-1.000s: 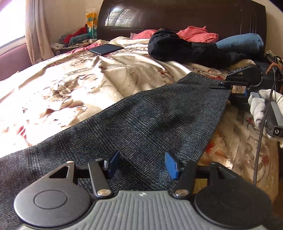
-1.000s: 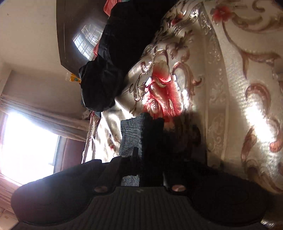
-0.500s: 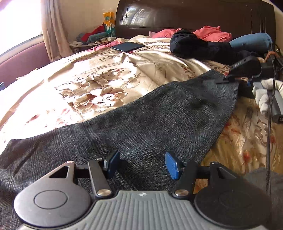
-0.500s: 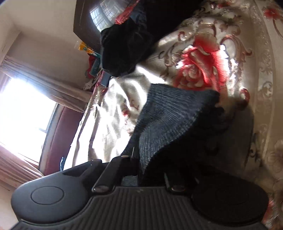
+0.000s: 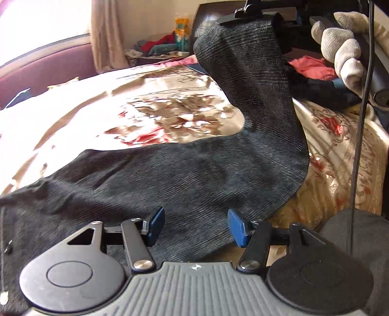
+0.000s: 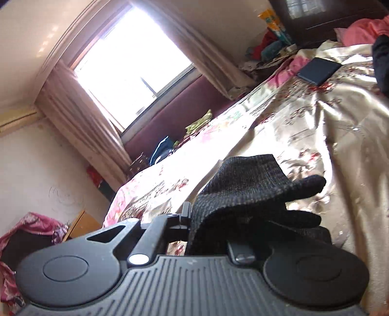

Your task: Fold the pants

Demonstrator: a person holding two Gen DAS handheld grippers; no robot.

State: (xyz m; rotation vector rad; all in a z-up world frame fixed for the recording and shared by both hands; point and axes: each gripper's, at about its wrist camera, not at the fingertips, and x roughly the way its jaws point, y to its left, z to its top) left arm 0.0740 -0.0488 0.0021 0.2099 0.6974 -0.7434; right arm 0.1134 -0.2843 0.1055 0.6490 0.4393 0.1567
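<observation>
While the right tool (image 5: pixel 252 18) is clamped tight on the end of the dark grey pants (image 5: pixel 170 179), held high by a gloved hand (image 5: pixel 345 51), the left tool (image 5: pixel 193 227) hangs over the cloth with its blue pads (image 5: pixel 237 227) standing apart and nothing between them. From the clamped end the pants drop in a curved band and then lie flat across the bed (image 5: pixel 150 102), over its shiny floral cover. In the right wrist view the gripped cloth (image 6: pixel 245 194) bunches up just ahead of the tool. Farther off, a dark flat device (image 6: pixel 318 70) lies near the headboard (image 6: pixel 323 21), beside piled clothes (image 5: pixel 311 68).
</observation>
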